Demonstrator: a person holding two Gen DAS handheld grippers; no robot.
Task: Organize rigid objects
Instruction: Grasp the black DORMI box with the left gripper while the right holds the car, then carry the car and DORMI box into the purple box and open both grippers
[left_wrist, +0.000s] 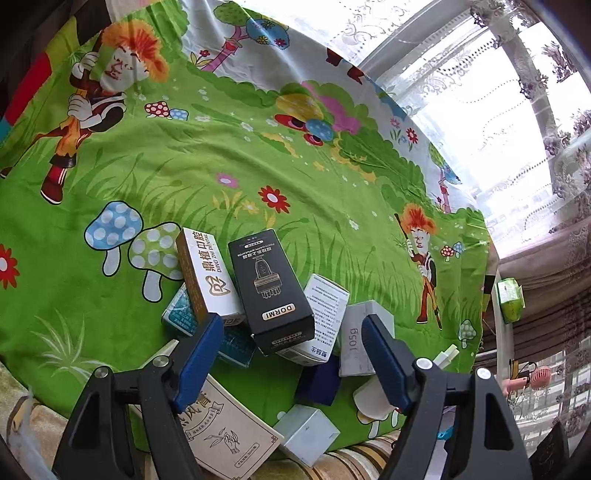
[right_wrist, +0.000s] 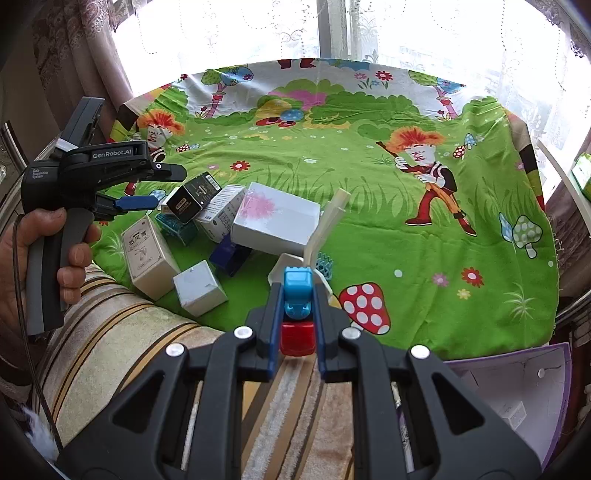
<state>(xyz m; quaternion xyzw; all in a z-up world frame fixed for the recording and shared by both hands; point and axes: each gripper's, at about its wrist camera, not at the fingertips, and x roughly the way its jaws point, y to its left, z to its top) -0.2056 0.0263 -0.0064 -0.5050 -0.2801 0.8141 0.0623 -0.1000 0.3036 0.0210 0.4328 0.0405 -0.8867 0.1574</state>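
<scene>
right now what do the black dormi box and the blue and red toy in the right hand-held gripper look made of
Black DORMI box: seemingly printed cardboard, semi-gloss, with crisp folded edges and a soft sheen. Blue and red toy, clamped in the right hand-held gripper: likely moulded plastic, smooth and glossy, with saturated colour and rounded edges.

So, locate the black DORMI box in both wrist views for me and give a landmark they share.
Left wrist view: the black DORMI box lies on top of the box pile, lower centre, between the tips of the open left hand-held gripper.
Right wrist view: it sits at centre left, just right of the left hand-held gripper's blue pad.
Shared landmark: the small white cube box at the cloth's near edge.
</scene>
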